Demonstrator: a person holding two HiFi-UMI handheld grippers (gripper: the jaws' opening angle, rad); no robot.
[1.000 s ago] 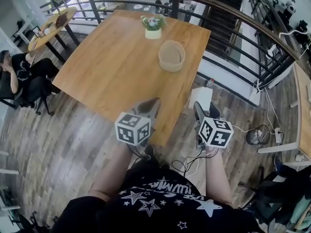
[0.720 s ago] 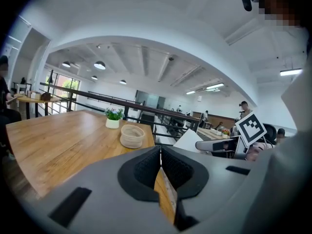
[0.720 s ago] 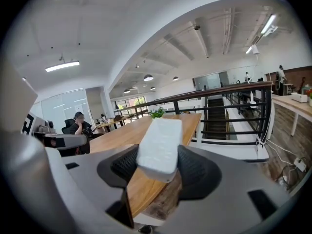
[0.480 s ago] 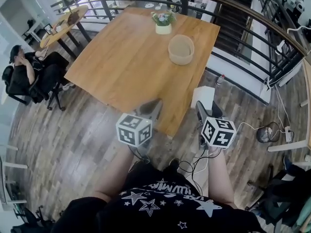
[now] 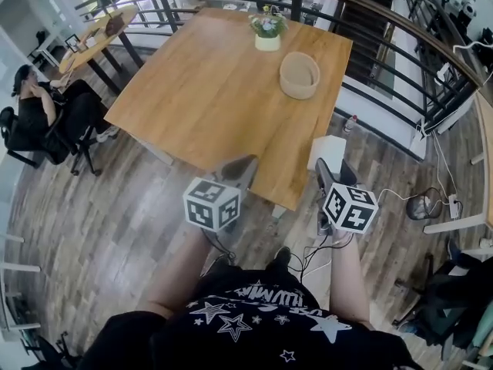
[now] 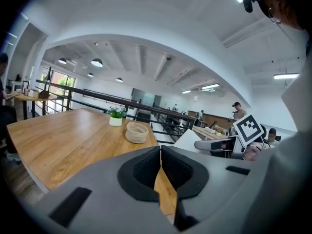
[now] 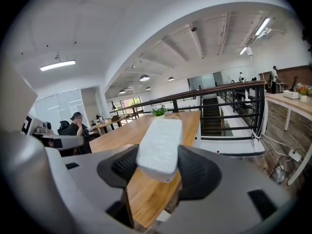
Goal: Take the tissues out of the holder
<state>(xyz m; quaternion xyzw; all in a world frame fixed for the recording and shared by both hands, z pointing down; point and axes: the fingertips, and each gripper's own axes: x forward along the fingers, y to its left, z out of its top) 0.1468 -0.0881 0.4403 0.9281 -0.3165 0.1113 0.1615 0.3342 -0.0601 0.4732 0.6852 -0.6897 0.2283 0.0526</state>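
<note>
right gripper (image 5: 331,173) seemingly nearer table (image 5: 216,91), near-level

Shifted rightward across the head view.
Now further right than before: table (image 5: 208,91), woven holder (image 5: 299,75), flower pot (image 5: 267,34), seated person (image 5: 42,110).

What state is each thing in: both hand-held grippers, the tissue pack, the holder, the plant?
Tissue pack: gripped, out of the holder.
Right hand-held gripper: shut on the tissue pack.
Left hand-held gripper: shut, empty.
Woven holder: upright on the table, looks empty.
Potted plant: upright.
</note>
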